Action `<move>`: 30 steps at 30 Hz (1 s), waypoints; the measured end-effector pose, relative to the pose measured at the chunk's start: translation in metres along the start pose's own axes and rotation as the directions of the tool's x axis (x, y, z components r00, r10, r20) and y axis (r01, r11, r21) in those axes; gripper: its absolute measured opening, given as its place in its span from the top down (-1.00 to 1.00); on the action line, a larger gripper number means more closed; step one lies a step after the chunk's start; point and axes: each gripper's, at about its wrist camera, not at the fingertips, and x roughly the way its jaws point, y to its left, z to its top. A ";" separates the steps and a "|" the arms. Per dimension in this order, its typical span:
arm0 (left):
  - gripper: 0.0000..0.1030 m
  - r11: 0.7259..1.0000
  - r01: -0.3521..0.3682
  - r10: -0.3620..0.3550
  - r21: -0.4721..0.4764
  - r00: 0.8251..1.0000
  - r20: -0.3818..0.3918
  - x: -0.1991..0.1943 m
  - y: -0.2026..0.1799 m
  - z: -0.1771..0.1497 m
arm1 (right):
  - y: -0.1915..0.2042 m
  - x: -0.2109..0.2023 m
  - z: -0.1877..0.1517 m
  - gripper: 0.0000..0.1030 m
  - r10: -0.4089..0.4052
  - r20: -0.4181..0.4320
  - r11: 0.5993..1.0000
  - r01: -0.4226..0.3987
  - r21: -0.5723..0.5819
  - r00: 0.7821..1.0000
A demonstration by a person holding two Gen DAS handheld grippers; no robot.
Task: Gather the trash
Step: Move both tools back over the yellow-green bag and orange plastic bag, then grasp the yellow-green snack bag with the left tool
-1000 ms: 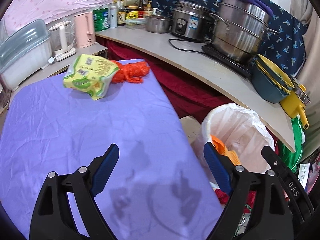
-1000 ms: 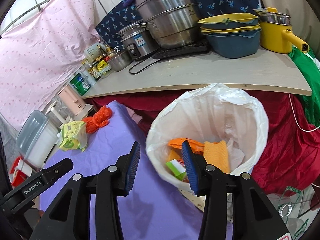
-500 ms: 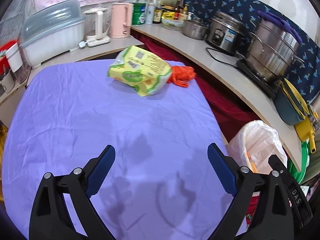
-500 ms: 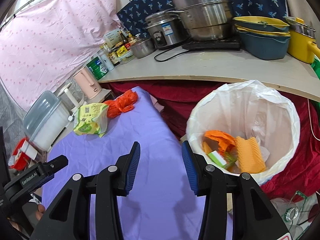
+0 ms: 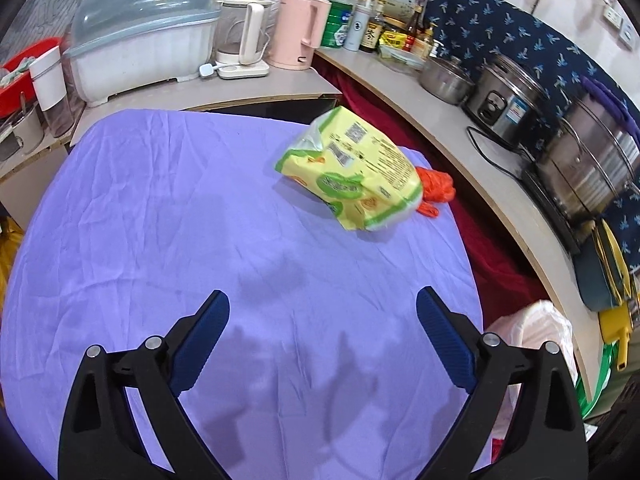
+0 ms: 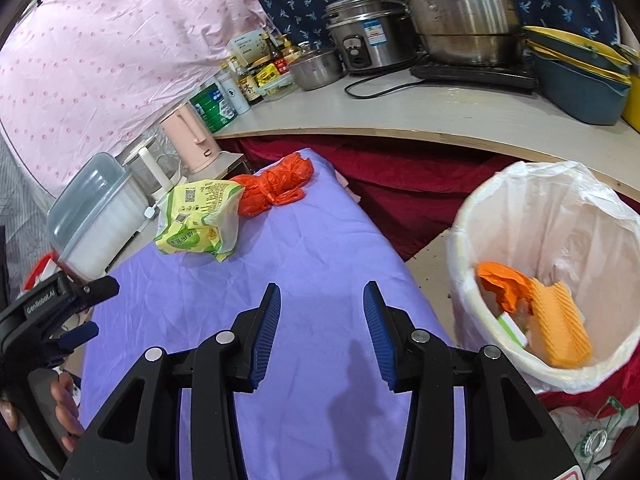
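On the bench [image 5: 160, 220], a snack packet [image 5: 352, 172] lies at the far right with a crumpled plastic bag [image 5: 438, 186] touching its far side. The lined bin [image 6: 552, 216] stands off the bench's right edge, wrappers [image 6: 536, 312] inside. Behind runs a counter [image 6: 440, 116] carrying pots [image 6: 460, 20], bottles [image 6: 248, 84] and a kettle [image 5: 300, 32].

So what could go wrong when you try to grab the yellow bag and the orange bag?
The yellow-green wrapper is puffy and slick, so the open left gripper might pinch only a corner and drop it. The orange plastic bag lies at the purple table's far edge and could slide off. The bin stands beside the table, so a carried piece could miss it.
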 end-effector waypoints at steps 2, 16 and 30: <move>-0.75 1.000 0.017 -0.017 -0.023 1.000 -0.004 0.008 0.003 0.010 | 0.007 0.011 0.004 0.18 0.006 -0.007 1.000 -0.006 -0.008 1.000; -0.75 0.983 0.042 -0.055 -0.181 0.996 -0.070 0.092 0.006 0.081 | 0.036 0.084 0.050 0.18 0.047 -0.013 0.999 -0.047 -0.027 0.999; 0.42 0.987 0.039 -0.061 -0.155 0.989 -0.138 0.132 0.007 0.092 | 0.040 0.154 0.088 0.18 0.064 -0.047 0.998 -0.065 -0.013 0.997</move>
